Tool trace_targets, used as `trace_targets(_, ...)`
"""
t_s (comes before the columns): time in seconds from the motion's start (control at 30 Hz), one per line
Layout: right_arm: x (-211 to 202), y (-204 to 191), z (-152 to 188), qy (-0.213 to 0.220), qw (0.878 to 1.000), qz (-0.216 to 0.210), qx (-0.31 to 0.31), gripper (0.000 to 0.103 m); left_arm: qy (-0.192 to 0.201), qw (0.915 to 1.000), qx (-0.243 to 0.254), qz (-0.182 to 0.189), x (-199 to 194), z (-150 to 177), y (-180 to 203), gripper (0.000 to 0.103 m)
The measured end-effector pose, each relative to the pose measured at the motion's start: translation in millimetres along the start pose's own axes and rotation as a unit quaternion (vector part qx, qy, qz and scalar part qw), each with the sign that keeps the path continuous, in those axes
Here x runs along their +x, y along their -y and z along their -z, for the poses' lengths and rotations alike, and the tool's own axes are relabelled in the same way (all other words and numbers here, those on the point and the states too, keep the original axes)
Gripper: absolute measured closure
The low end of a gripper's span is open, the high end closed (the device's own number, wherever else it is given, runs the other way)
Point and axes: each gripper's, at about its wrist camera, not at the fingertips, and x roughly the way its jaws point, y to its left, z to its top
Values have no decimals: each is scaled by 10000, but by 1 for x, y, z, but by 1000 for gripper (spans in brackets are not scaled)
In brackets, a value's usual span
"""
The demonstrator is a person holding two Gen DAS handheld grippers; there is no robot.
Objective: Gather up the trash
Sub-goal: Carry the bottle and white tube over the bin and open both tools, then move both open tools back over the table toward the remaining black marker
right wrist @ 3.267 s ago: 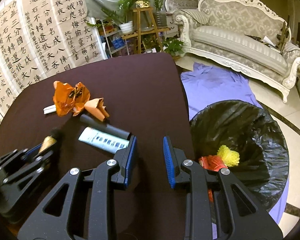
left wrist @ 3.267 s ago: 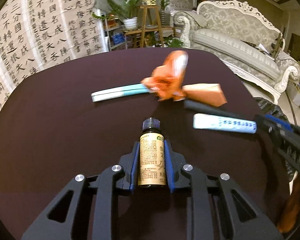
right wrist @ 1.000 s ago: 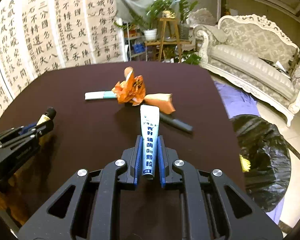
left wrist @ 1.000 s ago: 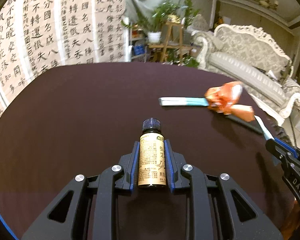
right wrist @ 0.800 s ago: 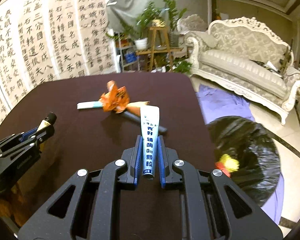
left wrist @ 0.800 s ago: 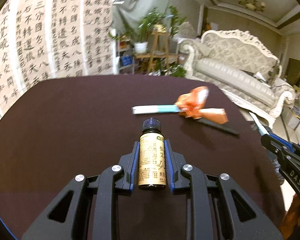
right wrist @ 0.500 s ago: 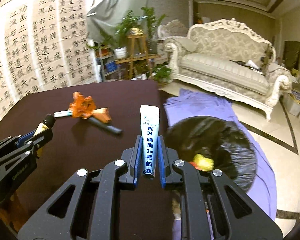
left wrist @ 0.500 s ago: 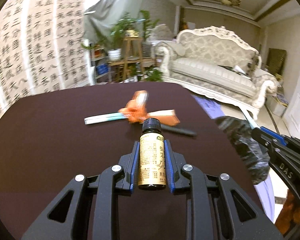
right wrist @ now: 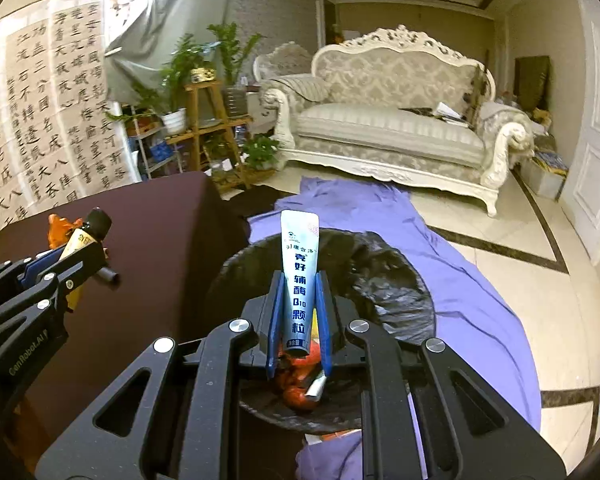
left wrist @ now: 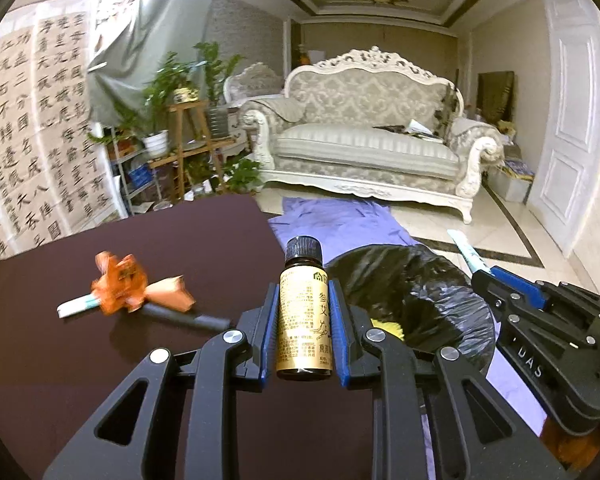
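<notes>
Your left gripper [left wrist: 304,332] is pinching a small brown glass bottle [left wrist: 304,320] with a ribbed black screw cap and a gold label printed in fine dark Chinese text too small to read; the bottle is sitting upright between the blue pads, its cap pointing forward past the fingertips. Your right gripper [right wrist: 300,316] is pinching a flat, silvery-blue sachet [right wrist: 299,276], a narrow glossy strip printed with bold blue characters and "Q10" down its length, its squared top sticking out ahead of the tongs. Straight ahead of and below the right tongs, the black trash bag [right wrist: 400,292] is gaping open, its crinkled shiny plastic holding something orange-red [right wrist: 296,384] and a bit of yellow; from the left tongs the same bag is lying just ahead and to the right. Ahead and to the left of the left tongs, on the smooth dark brown table [left wrist: 160,248], a crumpled orange wrapper [left wrist: 120,288] is lying on a white-and-teal stick pack [left wrist: 76,306], touching a tan paper scrap [left wrist: 170,298] and a black cylindrical piece [left wrist: 188,318]. A purple cloth [right wrist: 460,280] is spreading under the bag over the polished tile floor. Far ahead, an ornate carved cream sofa [left wrist: 364,136] is standing, with calligraphy sheets [left wrist: 32,140] hanging to the far left.
</notes>
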Motion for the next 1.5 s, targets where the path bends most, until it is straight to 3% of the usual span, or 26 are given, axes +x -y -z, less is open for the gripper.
trace_targets(0.33, 28, 23, 5, -228, 9995, 120, 191, 88, -296, 9993, 222, 44, 35, -4, 35, 78)
trace_targets(0.77, 47, 37, 8, -403, 9985, 156, 341, 86, -787, 9963, 346, 40, 72, -8, 51, 78)
trace_targets(0.8, 49, 38, 8, -422, 9983, 147, 363, 83, -847, 9958, 355, 25, 74, -8, 52, 71)
trace_targets(0.83, 50, 39, 7, -434, 9982, 136, 391, 83, -878, 9955, 349, -4, 76, -8, 51, 58)
trace_targets(0.9, 51, 40, 8, -438, 9979, 132, 466, 78, -850, 9959, 303, -34, 76, -10, 51, 45)
trace_targets(0.97, 51, 42, 8, -451, 9976, 153, 502, 78, -831, 9961, 305, -34, 74, -10, 50, 44)
trace_targets(1.03, 51, 42, 9, -454, 9974, 176, 537, 77, -846, 9959, 317, -35, 75, -9, 50, 35)
trace_targets(1.2, 48, 42, 10, -454, 9973, 201, 539, 77, -837, 9960, 297, -30, 73, -9, 48, 29)
trace_targets(1.5, 44, 29, 11, -493, 9976, 84, 489, 76, -828, 9962, 203, -160, 57, -5, 32, 29)
